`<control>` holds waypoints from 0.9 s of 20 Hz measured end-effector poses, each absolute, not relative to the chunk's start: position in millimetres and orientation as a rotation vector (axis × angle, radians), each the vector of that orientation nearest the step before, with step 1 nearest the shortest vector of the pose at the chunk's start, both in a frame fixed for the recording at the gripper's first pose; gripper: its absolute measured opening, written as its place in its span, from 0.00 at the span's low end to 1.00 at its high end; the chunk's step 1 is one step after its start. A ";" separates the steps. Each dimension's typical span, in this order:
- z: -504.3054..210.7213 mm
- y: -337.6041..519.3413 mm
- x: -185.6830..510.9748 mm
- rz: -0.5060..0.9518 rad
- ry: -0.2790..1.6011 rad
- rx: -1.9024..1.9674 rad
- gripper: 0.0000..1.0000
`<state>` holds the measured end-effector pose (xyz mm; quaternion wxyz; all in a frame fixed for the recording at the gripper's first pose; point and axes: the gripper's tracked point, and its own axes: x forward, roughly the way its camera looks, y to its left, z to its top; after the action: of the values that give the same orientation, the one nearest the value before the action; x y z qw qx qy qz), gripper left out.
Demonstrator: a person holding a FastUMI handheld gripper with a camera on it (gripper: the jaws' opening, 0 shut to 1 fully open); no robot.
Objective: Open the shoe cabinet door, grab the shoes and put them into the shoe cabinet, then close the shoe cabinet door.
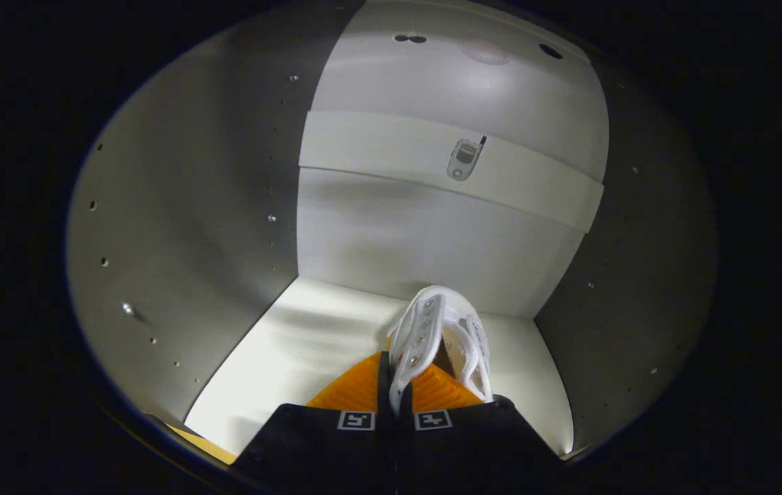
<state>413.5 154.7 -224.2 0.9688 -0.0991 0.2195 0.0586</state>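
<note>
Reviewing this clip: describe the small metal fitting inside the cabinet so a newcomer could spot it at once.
Start at the shoe cabinet's back wall, beyond the gripper, whose fingers are shut on a white shoe. A pale rail crosses that wall. The metal fitting sits on it: the only shiny piece there.

The one camera rode on the tongs (394, 385) and looked forward along them, straight into the shoe cabinet (225, 206). It sat pretty close in, already inside the compartment, facing the back panel (432, 234), with both side walls and the shelf floor (294, 357) wrapping around the view.
</note>
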 end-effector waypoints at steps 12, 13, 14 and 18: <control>-228.7 172.0 397.3 0.189 0.508 -0.022 0.39; -225.9 172.3 390.7 0.197 0.510 -0.019 0.52; -223.0 171.7 384.0 0.203 0.512 -0.027 0.66; -209.1 174.0 359.0 0.214 0.488 -0.004 0.87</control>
<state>359.0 174.0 -209.1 0.9647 -0.0018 0.2411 0.1057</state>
